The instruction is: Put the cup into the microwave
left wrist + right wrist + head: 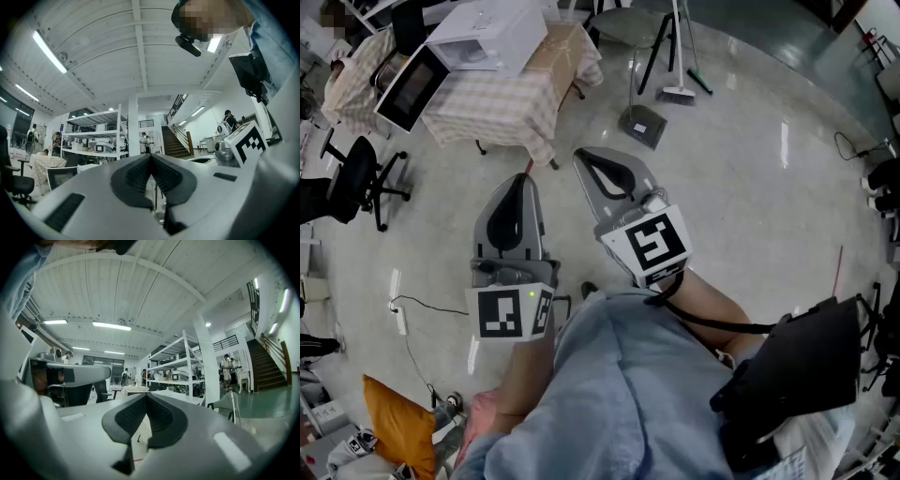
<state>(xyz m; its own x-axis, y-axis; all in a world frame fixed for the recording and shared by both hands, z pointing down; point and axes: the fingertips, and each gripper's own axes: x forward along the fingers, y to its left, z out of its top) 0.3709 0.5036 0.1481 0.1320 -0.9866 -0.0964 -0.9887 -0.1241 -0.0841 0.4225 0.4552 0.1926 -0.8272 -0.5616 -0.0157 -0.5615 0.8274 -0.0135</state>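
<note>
Glossy smooth floor [750,169], matt cloth tablecloth [492,108].
</note>
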